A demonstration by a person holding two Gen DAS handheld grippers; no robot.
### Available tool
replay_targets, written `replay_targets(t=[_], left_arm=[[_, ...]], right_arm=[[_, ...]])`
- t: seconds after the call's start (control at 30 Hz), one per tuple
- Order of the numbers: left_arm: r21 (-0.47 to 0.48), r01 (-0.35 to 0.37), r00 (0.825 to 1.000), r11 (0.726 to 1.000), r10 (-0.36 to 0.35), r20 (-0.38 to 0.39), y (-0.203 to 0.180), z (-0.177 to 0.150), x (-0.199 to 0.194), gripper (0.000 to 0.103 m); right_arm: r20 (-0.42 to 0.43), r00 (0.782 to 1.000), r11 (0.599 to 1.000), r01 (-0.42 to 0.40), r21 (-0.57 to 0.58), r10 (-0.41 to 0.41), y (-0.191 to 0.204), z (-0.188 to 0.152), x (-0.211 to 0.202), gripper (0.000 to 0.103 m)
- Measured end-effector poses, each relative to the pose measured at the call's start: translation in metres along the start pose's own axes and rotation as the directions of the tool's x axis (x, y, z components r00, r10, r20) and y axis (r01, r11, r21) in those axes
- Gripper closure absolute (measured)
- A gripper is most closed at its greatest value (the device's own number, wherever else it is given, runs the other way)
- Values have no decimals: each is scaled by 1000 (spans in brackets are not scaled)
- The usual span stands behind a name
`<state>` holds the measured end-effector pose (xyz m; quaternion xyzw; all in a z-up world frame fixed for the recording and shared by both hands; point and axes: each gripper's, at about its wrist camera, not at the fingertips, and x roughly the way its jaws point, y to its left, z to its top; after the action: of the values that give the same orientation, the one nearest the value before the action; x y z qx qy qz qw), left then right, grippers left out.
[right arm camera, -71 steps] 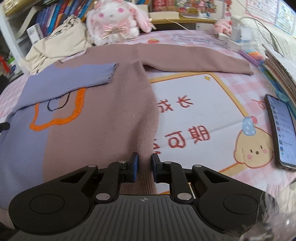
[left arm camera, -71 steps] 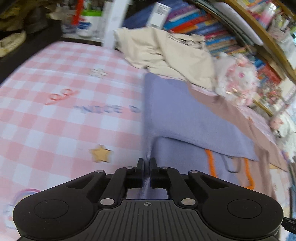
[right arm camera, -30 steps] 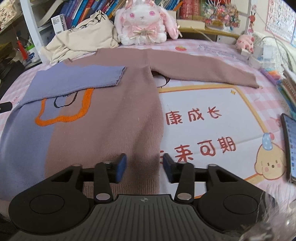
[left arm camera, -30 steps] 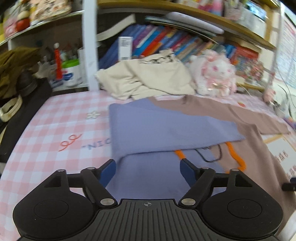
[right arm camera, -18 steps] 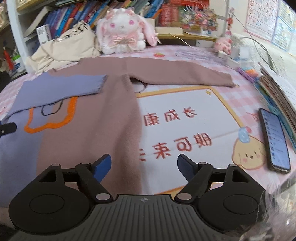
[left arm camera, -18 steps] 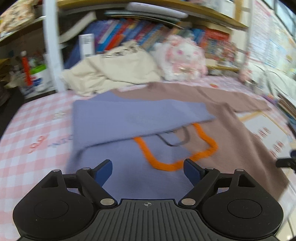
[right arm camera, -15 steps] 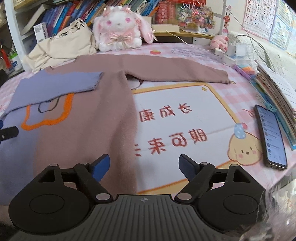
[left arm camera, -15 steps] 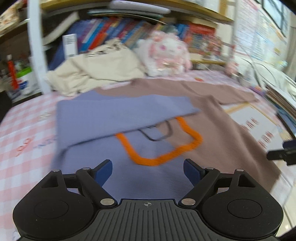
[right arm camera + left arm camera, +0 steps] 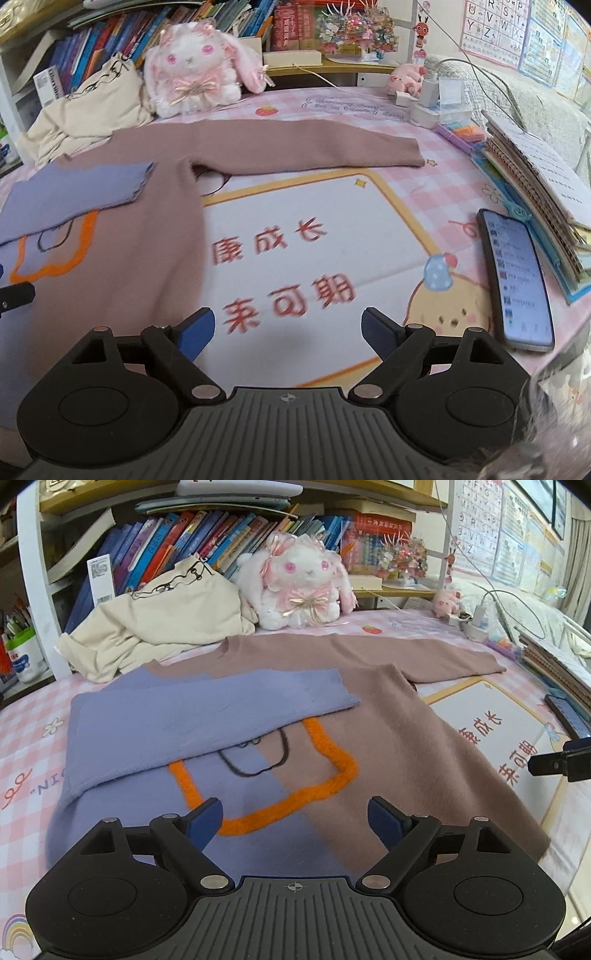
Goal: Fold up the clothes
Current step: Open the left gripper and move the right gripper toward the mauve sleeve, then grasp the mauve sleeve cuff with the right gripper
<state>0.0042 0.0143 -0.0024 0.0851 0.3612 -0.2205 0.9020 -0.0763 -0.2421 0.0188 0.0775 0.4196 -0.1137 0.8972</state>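
Observation:
A brown and lilac sweater [image 9: 399, 746] with an orange outline on its chest lies flat on the pink checked table. Its lilac sleeve [image 9: 207, 709] is folded across the chest. Its brown sleeve [image 9: 306, 147] lies stretched out to the right. My left gripper [image 9: 295, 819] is open and empty above the sweater's lower hem. My right gripper [image 9: 286, 332] is open and empty above the printed mat, just right of the sweater's brown side [image 9: 140, 243].
A cream garment [image 9: 159, 624] and a plush rabbit [image 9: 299, 583] sit at the back by the bookshelf. A phone [image 9: 517, 280] and stacked notebooks [image 9: 535, 177] lie at the right. A charger and cables [image 9: 424, 99] lie far right.
Both grippers opened and let go of the sweater's hem. Both then swung to the right, the left over the sweater's middle, the right over the printed mat.

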Motion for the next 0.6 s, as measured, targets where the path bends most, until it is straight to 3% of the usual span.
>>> replay_targets(t=[0.47,0.6], left_arm=[[50,-21,999,999,23,-49,-101,27,21,15],[70,-44,994,997,50,-98,-133,29,29,15]], right_arm=[[33,993,993,-114,0,114,-90,70,53,19],[44,989,989,-144,23,143,-123,96,75,20]])
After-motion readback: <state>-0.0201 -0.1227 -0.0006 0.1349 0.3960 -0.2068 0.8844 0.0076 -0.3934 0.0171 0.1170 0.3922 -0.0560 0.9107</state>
